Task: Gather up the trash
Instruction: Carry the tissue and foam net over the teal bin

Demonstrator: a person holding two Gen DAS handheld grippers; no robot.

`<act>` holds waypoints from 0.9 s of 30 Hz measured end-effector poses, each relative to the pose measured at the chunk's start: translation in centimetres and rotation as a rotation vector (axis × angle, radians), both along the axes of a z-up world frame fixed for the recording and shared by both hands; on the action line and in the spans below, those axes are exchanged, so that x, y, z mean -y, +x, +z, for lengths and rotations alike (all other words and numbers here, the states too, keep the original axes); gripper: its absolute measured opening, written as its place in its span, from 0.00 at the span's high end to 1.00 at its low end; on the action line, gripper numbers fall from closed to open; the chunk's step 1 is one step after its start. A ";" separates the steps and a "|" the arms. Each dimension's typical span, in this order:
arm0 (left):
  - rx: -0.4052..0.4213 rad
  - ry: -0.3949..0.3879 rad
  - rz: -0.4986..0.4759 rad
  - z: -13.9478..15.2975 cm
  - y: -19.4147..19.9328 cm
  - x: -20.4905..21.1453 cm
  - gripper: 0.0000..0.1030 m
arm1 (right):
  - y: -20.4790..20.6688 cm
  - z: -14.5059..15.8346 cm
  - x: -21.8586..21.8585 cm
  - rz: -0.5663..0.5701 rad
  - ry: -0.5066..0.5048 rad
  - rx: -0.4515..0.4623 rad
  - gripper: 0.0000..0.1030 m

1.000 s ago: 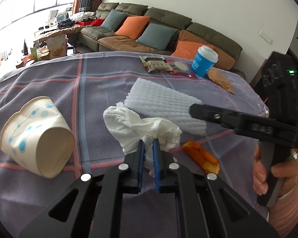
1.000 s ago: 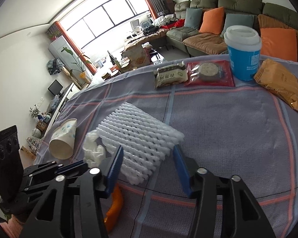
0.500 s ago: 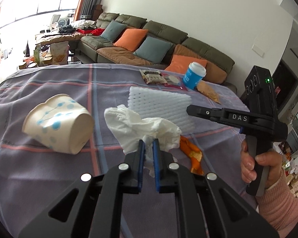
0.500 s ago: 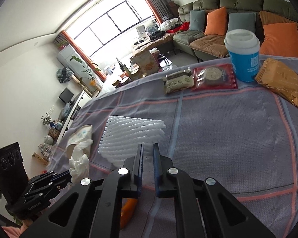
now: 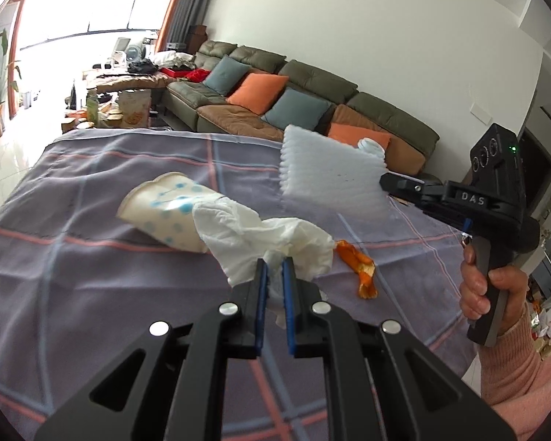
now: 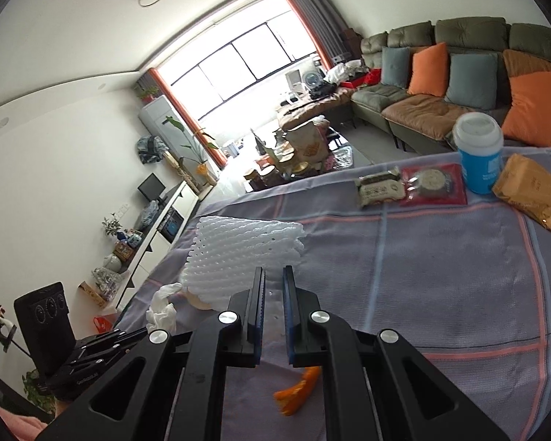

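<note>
Green sofa (image 5: pixel 312 88), bright window (image 6: pixel 246 70)

paper cup (image 5: pixel 165 217) on its side on tablecloth (image 5: pixel 92 275), tissue (image 5: pixel 264 242) before it, peel (image 5: pixel 360 268) right of tissue

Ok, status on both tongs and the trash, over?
Left tongs shut on crumpled tissue. Right tongs shut on white foam netting, lifted off the cloth. Paper cup and orange peel on the table, nothing blocking.

Tablecloth (image 5: pixel 92 268) woven cloth, matt; foam net (image 5: pixel 327 180) white, ribbed; tissue (image 5: pixel 260 242) crumpled paper; paper cup (image 5: pixel 165 217) matt; gripper fingers (image 5: pixel 260 294) matt black plastic.
</note>
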State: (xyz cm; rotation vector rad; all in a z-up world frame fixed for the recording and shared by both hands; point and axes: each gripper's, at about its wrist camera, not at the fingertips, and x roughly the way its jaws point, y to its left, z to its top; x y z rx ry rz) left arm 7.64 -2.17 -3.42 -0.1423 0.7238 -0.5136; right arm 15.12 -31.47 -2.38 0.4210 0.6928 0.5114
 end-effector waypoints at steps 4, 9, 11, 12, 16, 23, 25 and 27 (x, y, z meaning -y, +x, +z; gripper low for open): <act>0.015 -0.005 0.032 0.2 -1.2 -1.8 0.90 | -0.1 0.7 -1.6 0.043 0.003 0.019 0.91; 0.024 -0.004 0.079 0.2 -2.6 -3.9 0.90 | -0.1 0.8 -3.9 0.106 0.008 0.022 0.91; 0.026 -0.003 0.102 0.1 -3.2 -4.7 0.90 | 0.0 0.6 -4.9 0.133 0.010 0.020 0.91; 0.028 -0.002 0.116 0.1 -3.6 -5.1 0.90 | 0.1 0.6 -5.4 0.144 0.010 0.018 0.91; 0.037 0.002 0.167 0.0 -4.6 -6.9 0.90 | 0.3 0.4 -7.5 0.186 0.005 0.016 0.91; 0.050 0.015 0.260 0.3 -5.6 -10.3 0.90 | 1.0 0.1 -11.1 0.250 -0.004 0.012 0.91; 0.054 0.017 0.288 0.4 -5.9 -11.4 0.90 | 1.1 0.1 -12.0 0.265 -0.005 0.010 0.91; 0.057 0.023 0.319 0.5 -6.2 -12.6 0.90 | 1.1 0.0 -13.0 0.283 -0.009 0.007 0.91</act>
